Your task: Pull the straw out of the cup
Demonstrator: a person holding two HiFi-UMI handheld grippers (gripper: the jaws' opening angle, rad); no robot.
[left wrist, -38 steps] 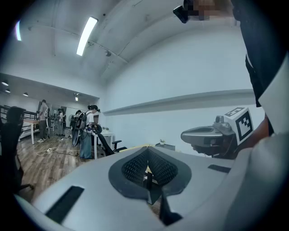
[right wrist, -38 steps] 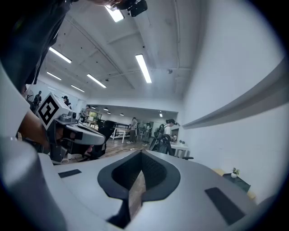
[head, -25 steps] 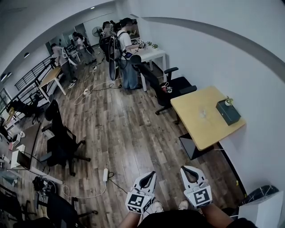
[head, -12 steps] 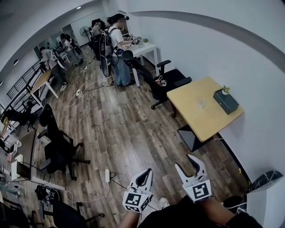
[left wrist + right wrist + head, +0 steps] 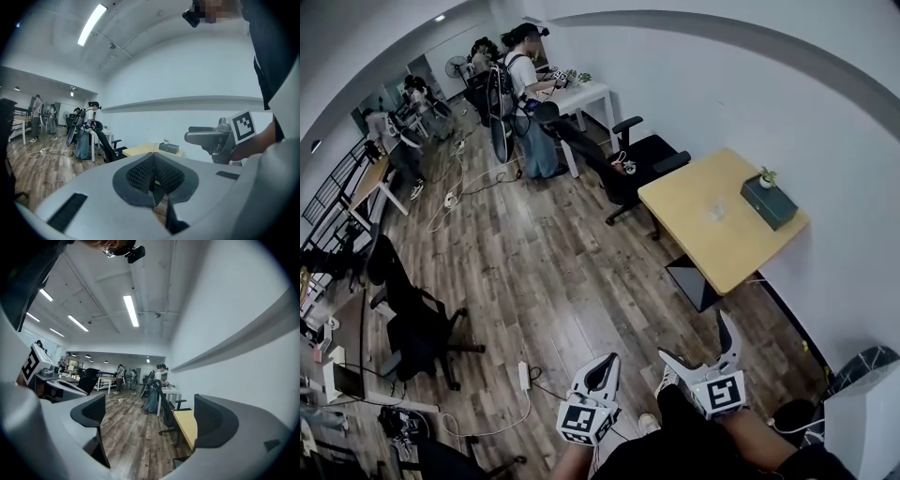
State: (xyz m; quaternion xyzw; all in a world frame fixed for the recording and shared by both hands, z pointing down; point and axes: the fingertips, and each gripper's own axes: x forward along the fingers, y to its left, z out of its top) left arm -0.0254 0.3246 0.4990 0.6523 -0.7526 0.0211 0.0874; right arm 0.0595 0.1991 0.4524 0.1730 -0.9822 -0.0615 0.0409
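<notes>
Moved: right hand-held gripper (image 5: 698, 339) is opening its jaws from shut to wide, nothing between them.
Left hand-held gripper (image 5: 153, 169): jaws pressing together, empty.
Cup (image 5: 715, 212): sitting on the desk (image 5: 694, 248), well apart from both; the straw is too small to make out.
Meaning: likely readying to approach.

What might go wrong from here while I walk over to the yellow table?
The power strip and its cable lie on the floor ahead: a likely trip. On the yellow table, the clear cup is faint and the straw cannot be made out, so a grab may tip it.
</notes>
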